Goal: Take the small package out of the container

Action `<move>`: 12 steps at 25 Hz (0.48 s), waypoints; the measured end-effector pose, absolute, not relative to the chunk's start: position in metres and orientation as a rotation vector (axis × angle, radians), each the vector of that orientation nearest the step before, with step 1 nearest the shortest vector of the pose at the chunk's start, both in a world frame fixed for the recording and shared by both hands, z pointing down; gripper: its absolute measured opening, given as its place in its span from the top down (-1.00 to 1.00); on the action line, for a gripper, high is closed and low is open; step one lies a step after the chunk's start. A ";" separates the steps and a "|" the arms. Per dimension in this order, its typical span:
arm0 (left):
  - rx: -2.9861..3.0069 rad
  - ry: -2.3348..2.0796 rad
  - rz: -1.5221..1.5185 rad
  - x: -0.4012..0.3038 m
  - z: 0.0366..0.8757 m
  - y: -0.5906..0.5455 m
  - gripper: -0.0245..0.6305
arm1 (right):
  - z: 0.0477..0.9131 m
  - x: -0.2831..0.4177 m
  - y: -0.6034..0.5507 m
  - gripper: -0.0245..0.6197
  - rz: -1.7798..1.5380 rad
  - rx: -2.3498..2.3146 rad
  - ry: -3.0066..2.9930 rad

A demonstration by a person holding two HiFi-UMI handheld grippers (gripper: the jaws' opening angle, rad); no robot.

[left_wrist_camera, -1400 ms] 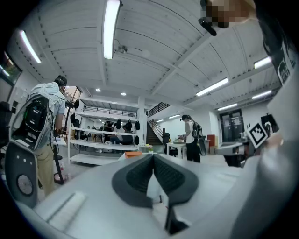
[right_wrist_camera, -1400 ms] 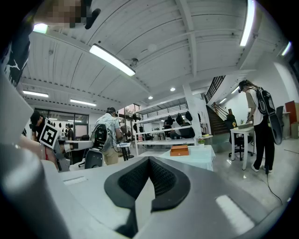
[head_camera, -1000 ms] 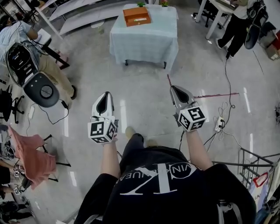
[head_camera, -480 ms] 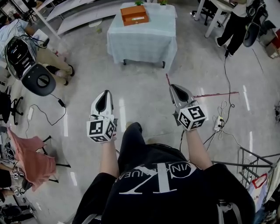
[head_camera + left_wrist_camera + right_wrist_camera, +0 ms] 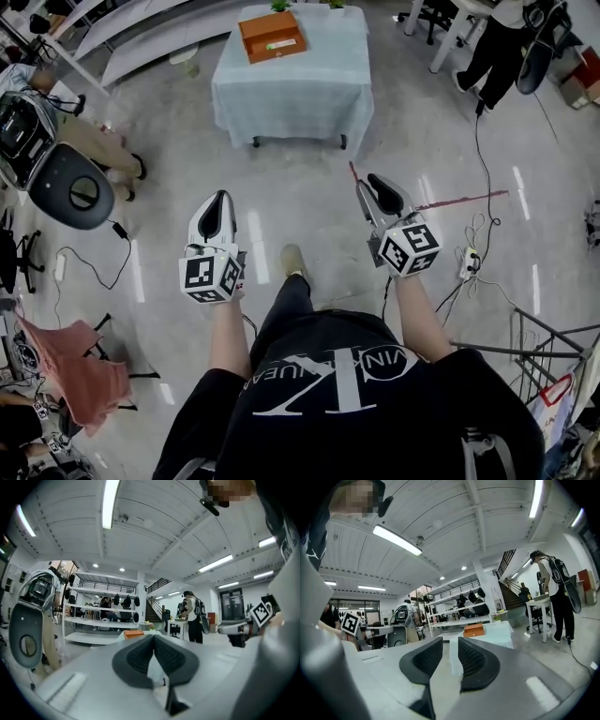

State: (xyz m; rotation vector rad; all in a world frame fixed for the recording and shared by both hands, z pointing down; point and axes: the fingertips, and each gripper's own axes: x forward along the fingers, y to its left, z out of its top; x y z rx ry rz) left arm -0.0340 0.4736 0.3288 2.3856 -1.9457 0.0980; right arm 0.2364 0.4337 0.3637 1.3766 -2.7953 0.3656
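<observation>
Holding my left tongs shut, empty; right tongs jaws just been opening, nothing between, likely readying for orange container on table, well ahead.

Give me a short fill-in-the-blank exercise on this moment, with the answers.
The ___ box sits on the table.
The jaws of the left gripper are ___, with nothing between them.
A white power strip lies on the floor to the person's ___.
Answers: orange; shut; right.
</observation>
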 end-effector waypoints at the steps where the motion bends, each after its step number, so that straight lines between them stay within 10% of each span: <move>1: 2.392 -1.929 0.105 -0.037 0.329 0.457 0.93 | 0.363 0.234 0.420 0.62 0.370 1.390 -2.787; 12: 2.458 -1.795 0.100 -0.074 0.332 0.312 0.93 | 0.374 0.196 0.305 0.60 0.402 1.488 -2.685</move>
